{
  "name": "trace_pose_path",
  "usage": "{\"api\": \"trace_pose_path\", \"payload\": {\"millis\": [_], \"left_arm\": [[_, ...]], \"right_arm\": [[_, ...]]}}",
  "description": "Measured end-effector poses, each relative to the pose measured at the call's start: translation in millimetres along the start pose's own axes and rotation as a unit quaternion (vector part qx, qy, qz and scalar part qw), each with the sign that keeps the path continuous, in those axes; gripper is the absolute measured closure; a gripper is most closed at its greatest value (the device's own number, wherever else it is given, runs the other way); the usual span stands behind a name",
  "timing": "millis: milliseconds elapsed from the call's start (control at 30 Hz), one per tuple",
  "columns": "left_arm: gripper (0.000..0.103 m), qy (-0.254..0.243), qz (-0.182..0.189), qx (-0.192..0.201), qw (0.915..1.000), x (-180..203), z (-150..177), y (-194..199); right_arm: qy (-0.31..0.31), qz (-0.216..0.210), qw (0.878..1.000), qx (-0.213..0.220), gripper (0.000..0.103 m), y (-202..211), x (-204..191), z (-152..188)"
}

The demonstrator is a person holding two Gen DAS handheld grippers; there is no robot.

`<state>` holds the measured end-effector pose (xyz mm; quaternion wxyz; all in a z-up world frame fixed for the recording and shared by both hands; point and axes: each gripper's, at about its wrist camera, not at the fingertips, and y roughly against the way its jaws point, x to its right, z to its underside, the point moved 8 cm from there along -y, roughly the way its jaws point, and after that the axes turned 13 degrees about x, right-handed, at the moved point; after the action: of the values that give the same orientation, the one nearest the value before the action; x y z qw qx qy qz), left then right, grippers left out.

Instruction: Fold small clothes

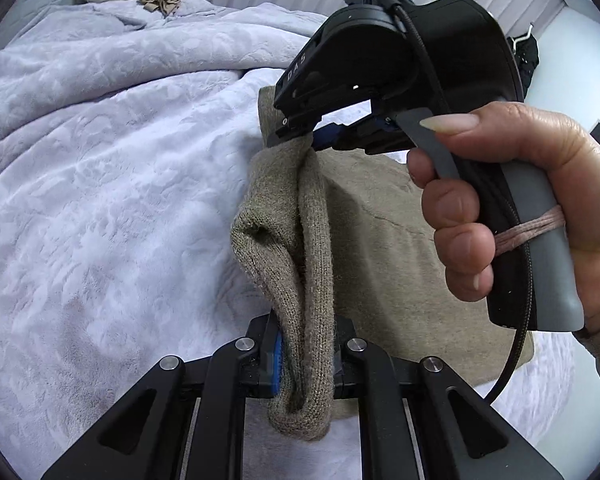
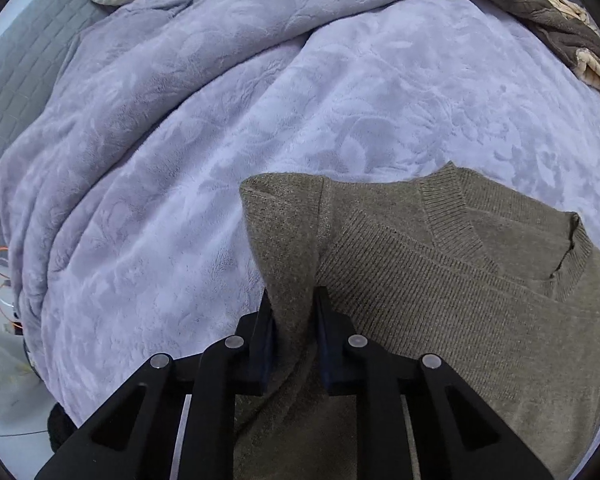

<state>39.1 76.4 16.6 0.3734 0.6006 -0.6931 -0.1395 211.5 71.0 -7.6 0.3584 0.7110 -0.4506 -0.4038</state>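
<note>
Over the lilac blanket (image 2: 220,140), your two grippers (image 1: 306,354) (image 2: 294,334), angled steeply down, each clamp a bunched fold of the olive sweater (image 2: 440,280).

"DAS" on right tongs (image 1: 300,140)

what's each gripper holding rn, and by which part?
Both grip the olive knit sweater. Left gripper is shut on a bunched, rolled fold of an edge; right gripper pinches a raised fold left of the neckline.
</note>
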Motion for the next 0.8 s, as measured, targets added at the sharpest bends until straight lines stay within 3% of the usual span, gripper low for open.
{"api": "trace_pose_path", "payload": {"millis": [467,800], "left_arm": [[0.089,-0.067,-0.040,-0.042,0.9961,56.4,-11.5,-22.4],[0.089,-0.112,-0.038,-0.047,0.9918,104.2,-6.0,-27.6]], "right_arm": [[-0.029,-0.081,0.995,0.042,0.084,58.0,33.3,-14.6],[-0.036,-0.122,0.989,0.072,0.085,93.2,67.8,-17.2]]}}
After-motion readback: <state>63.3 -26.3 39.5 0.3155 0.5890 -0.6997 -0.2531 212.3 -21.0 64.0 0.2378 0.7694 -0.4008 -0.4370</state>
